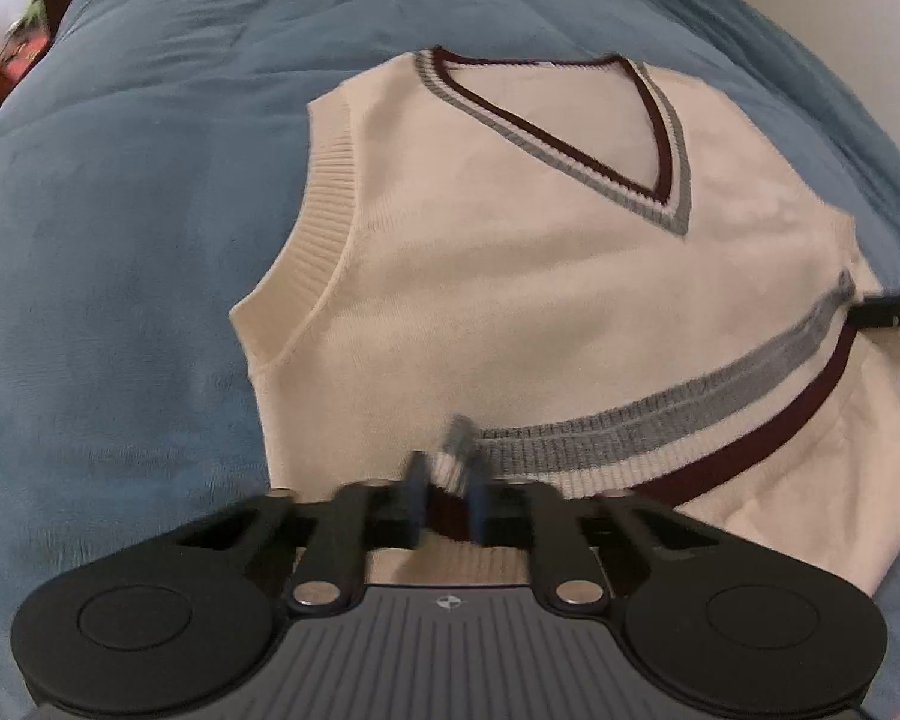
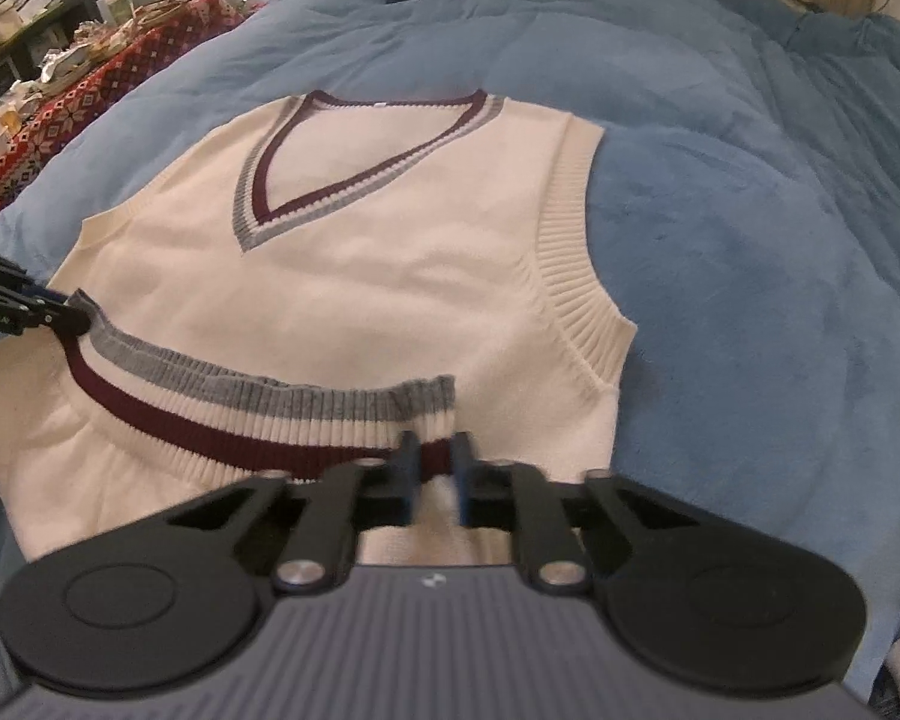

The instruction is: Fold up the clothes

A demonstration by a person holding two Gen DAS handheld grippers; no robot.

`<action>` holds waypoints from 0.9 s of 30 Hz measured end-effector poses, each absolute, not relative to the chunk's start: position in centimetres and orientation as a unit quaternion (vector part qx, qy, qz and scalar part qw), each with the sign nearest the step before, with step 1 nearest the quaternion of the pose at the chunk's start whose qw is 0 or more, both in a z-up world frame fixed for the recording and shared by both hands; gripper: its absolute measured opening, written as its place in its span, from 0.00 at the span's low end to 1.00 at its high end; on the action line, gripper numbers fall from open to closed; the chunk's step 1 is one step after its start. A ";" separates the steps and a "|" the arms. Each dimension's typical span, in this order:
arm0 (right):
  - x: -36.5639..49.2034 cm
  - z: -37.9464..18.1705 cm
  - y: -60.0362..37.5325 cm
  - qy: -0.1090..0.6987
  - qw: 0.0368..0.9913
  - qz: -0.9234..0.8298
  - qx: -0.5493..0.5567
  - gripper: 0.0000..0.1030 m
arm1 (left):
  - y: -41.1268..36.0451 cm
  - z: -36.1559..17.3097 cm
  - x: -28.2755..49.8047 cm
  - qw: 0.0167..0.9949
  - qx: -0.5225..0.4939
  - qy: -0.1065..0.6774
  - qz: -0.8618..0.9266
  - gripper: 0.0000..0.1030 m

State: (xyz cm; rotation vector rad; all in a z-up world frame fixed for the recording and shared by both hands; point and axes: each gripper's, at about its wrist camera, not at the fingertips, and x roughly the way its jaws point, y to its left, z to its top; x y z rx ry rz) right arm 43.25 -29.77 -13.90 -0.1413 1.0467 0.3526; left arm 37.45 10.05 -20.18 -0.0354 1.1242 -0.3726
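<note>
1. A cream sleeveless V-neck sweater vest (image 2: 354, 276) is lying face up on a blue plush blanket (image 2: 750, 276), neck away from the cameras, and its striped ribbed hem (image 2: 258, 414) is already lifted and doubling over toward the chest.
2. The left gripper (image 1: 448, 495) is pinching 1 corner of that hem, jaws drawn together on the knit with a tuft of rib bunching between the pads; in the right wrist view its tip is showing at the hem's far end.
3. The right gripper (image 2: 435, 468) is clamping the other corner, jaws closed across the maroon and grey bands.
4. Judging the step in hand as a bottom-to-top fold, both hands should be travelling at the same pace, so the hem stays straight and taut between the 2 grips.
5. The hem is sagging in a curve between the corners, so easing the grippers slightly apart should be flattening it before it lands.
6. Aim to lay the hem level just below the V of the collar (image 2: 366, 162), with the side edges lining up over the armholes.
7. Release only once the knit is resting flat; ribbing stretches and springs back, so hard pulling risks a skewed fold.
</note>
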 end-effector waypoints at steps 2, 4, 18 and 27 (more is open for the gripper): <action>43.0 -13.2 -29.9 0.493 0.854 0.156 -0.058 0.07 | 10.5 -19.0 36.8 0.842 -0.018 0.513 -0.167 0.07; 42.8 -12.3 -30.0 0.486 0.861 0.143 -0.049 0.07 | 11.1 -17.3 36.3 0.855 -0.015 0.494 -0.159 0.07; 45.1 -13.2 -30.8 0.494 0.866 0.072 -0.009 0.06 | 10.5 -17.9 41.7 0.867 -0.017 0.478 -0.142 0.06; 45.2 -13.2 -30.4 0.473 0.880 0.045 -0.019 0.06 | 10.5 -20.3 42.4 0.853 -0.026 0.505 -0.128 0.10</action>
